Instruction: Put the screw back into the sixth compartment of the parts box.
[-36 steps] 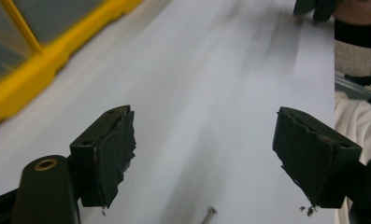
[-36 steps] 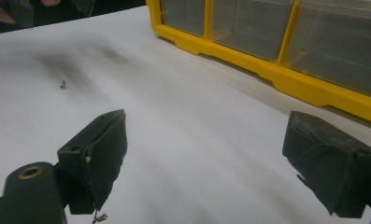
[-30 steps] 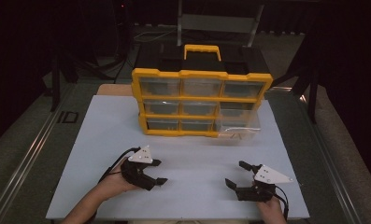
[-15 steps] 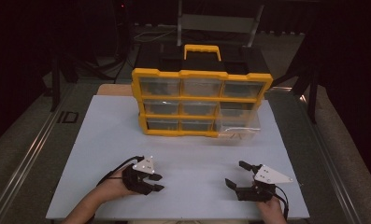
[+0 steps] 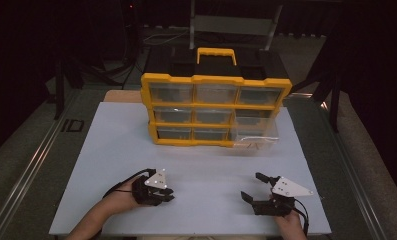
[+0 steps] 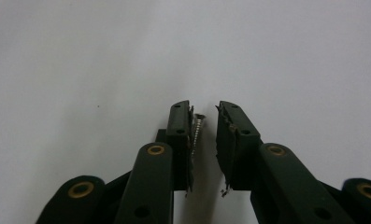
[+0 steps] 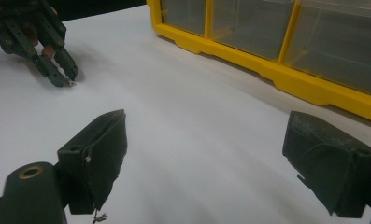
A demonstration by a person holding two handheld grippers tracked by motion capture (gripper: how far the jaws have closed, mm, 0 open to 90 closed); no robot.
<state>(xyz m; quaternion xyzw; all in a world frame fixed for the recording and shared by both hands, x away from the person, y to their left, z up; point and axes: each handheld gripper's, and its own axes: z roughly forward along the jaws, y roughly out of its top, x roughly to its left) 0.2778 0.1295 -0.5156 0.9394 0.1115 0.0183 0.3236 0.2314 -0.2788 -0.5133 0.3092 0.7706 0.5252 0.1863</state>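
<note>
closing: left gripper [image 5: 167, 193] jaws just narrowed around a small screw [image 6: 197, 130], gap remaining; pickup underway. right gripper [image 5: 257, 187] open, empty.

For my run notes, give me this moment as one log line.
left gripper: jaws just closing, screw between, gap left | right gripper: open, empty | organizer: one drawer pulled out

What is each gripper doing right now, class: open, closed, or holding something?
Left gripper: jaws just closing around a small screw, gap remains, not clamped.
Right gripper: wide open, empty.
</note>
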